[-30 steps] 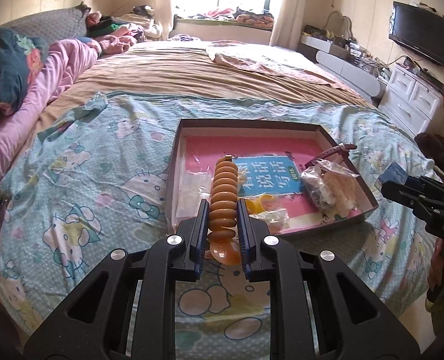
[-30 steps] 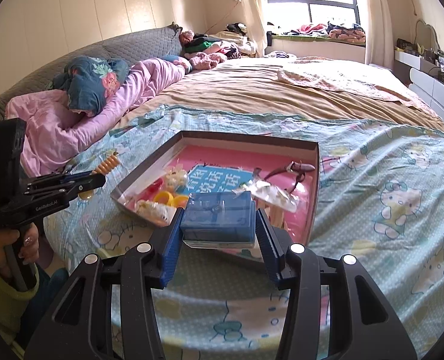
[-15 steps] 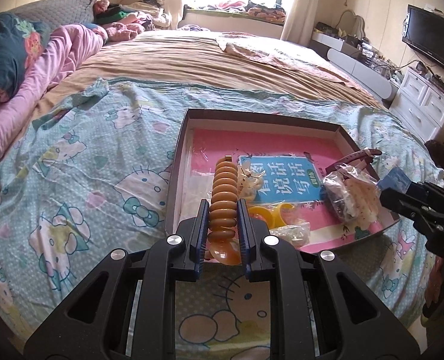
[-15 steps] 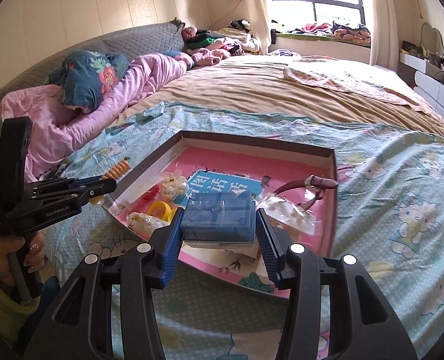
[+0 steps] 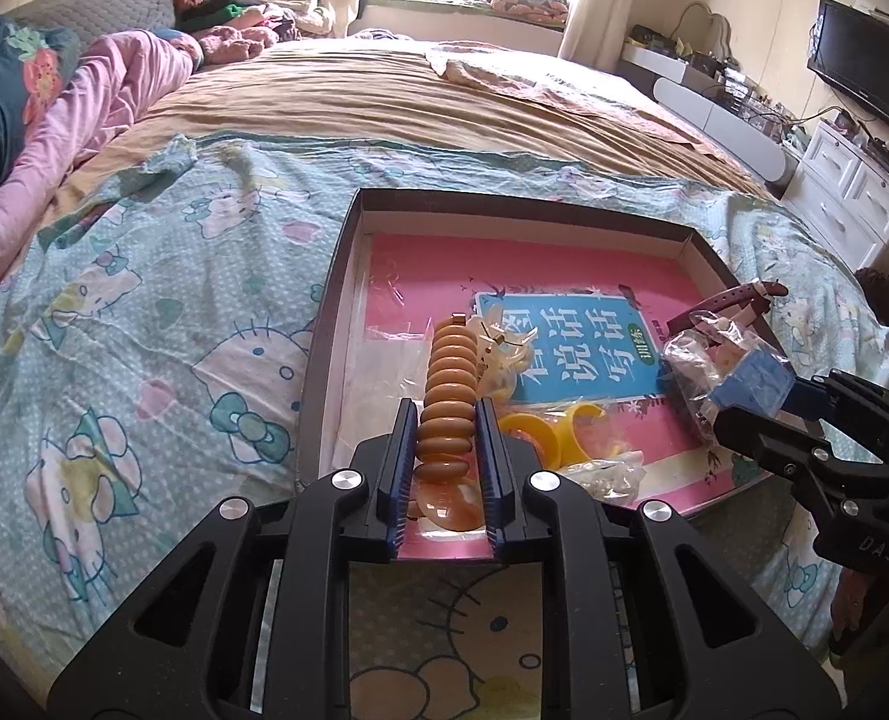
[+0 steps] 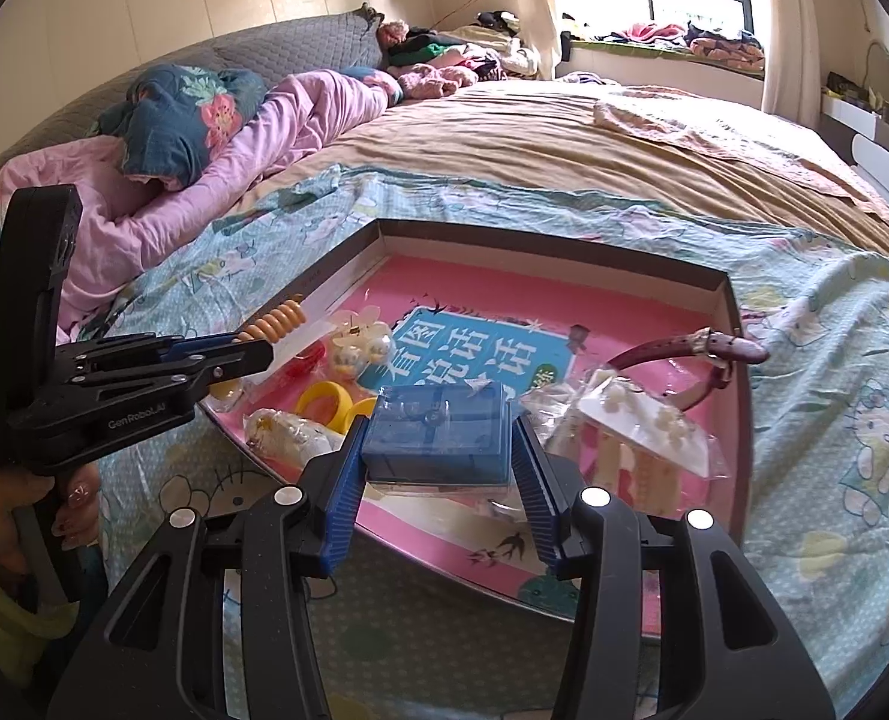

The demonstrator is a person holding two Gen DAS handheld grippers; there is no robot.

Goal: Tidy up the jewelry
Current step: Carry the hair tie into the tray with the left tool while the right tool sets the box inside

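Jaws unchanged: bracelet (image 5: 445, 397), blue box (image 6: 438, 433) gripped; tray (image 5: 522, 209) apparently nearer.

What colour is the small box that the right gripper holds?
Blue; the small box shows best in the right wrist view.

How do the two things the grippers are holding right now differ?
The left gripper holds an amber beaded bracelet, a curved string of rounded discs; the right gripper holds a blue box, flat-sided and rectangular. The bracelet pokes out past the fingertips; the box sits crosswise between them. Both are clamped above the tray.
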